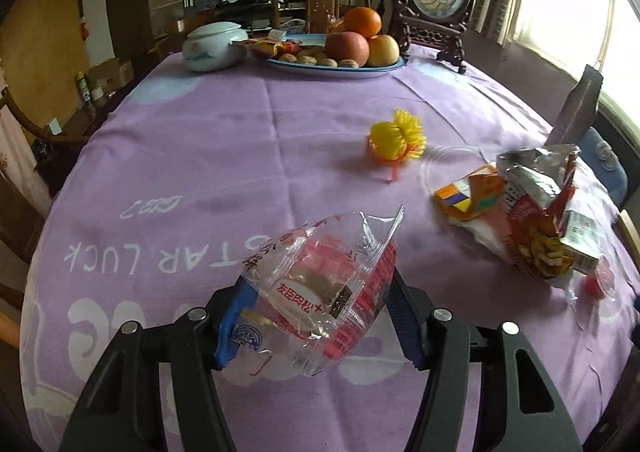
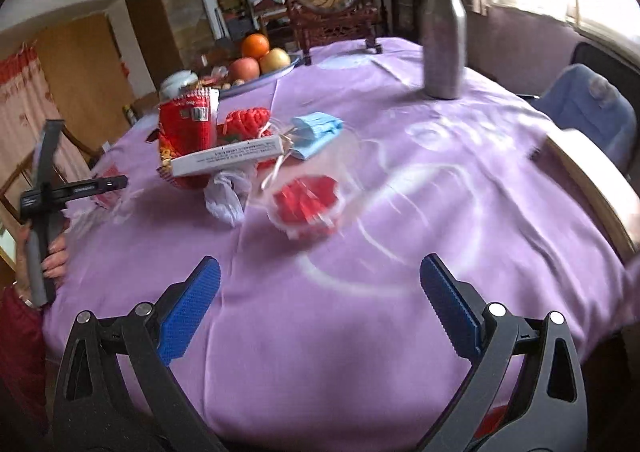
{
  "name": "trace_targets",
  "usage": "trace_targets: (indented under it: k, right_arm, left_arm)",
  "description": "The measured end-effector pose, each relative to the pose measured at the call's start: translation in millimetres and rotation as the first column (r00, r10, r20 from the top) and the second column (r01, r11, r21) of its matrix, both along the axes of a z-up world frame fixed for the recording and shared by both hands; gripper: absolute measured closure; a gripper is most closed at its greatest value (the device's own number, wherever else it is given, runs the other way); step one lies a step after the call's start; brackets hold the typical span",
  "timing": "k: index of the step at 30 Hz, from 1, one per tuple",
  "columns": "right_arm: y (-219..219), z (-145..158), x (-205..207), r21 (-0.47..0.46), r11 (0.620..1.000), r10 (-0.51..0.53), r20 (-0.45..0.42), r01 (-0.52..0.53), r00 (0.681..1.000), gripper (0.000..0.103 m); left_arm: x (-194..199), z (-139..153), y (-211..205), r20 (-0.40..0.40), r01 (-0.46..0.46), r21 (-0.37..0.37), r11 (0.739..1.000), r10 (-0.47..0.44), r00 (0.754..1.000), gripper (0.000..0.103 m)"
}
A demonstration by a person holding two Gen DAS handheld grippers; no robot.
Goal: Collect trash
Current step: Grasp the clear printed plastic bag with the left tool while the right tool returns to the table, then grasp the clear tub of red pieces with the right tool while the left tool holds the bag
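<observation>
Wrapper [image 1: 320,292] clear plastic, red print, between left gripper [image 1: 316,316] pads, lifted off purple cloth [image 1: 200,156]. Looks featherlight, crinkly, limp, slick; likely to slip or fold, so best pinched mid-body across flat faces, as now. Long axis tilted, torn open end pointing up-right, sealed end down-left toward camera. Jaws narrowed onto it, film bulging past both pads. Right gripper [image 2: 320,312] spread wide, empty, over bare cloth. Beyond: trash pile [image 2: 224,148] of red bag, white box, blue mask, red net, near middle of table. Yellow net ball [image 1: 396,140] apart from pile. Fruit plate [image 1: 336,68] and flask [image 2: 442,32] at far side.
</observation>
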State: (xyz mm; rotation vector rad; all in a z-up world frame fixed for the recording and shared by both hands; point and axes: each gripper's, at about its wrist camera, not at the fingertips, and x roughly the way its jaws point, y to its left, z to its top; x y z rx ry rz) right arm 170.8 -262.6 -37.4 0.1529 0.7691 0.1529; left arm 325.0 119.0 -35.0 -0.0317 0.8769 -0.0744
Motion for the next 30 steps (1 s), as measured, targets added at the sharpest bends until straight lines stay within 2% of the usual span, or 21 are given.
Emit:
trace_targets:
  k: [4, 7, 11, 13, 14, 18, 21, 24, 30]
  right_arm:
    - [21, -4, 34, -0.02, 1.0, 0.019, -0.027, -0.019, 0.999, 0.007]
    - [33, -10, 55, -0.085, 0.996, 0.002, -0.05, -0.006, 0.999, 0.007]
    - [32, -11, 62, -0.095, 0.995, -0.023, -0.065, 0.016, 0.998, 0.01]
    - [32, -14, 61, -0.092, 0.996, -0.018, -0.069, 0.011, 0.997, 0.047]
    - [33, -16, 61, -0.097, 0.995, -0.018, -0.076, 0.011, 0.997, 0.047]
    - [24, -3, 39, -0.03, 0.999, -0.032, 0.003, 0.032, 0.999, 0.047]
    - [18, 8, 17, 0.004, 1.0, -0.02, 0.039, 0.02, 0.999, 0.047]
    - [10, 16, -4, -0.012, 1.0, -0.026, 0.06, 0.027, 0.998, 0.047]
    - [-23, 33, -50, 0.006, 0.997, -0.082, 0.121, 0.082, 0.989, 0.047]
  left_arm:
    - [3, 0, 5, -0.013, 0.002, -0.054, 0.999, -0.003, 1.0, 0.041]
    - [2, 1, 8, -0.014, -0.003, -0.079, 0.997, 0.002, 1.0, 0.041]
    - [2, 3, 9, -0.012, 0.006, -0.102, 0.995, -0.007, 1.0, 0.041]
    - [0, 4, 8, -0.002, 0.01, -0.098, 0.995, -0.01, 1.0, 0.041]
    - [-1, 5, 7, 0.003, 0.011, -0.095, 0.995, -0.01, 1.0, 0.041]
    - [-10, 10, 3, 0.04, 0.016, -0.072, 0.997, -0.013, 0.999, 0.041]
    - [-21, 13, -1, 0.059, 0.033, -0.101, 0.994, -0.027, 0.998, 0.041]
    - [-39, 17, -13, 0.088, 0.051, -0.118, 0.992, -0.041, 0.995, 0.041]
    - [-78, 32, -59, 0.126, 0.16, -0.138, 0.977, -0.143, 0.982, 0.041]
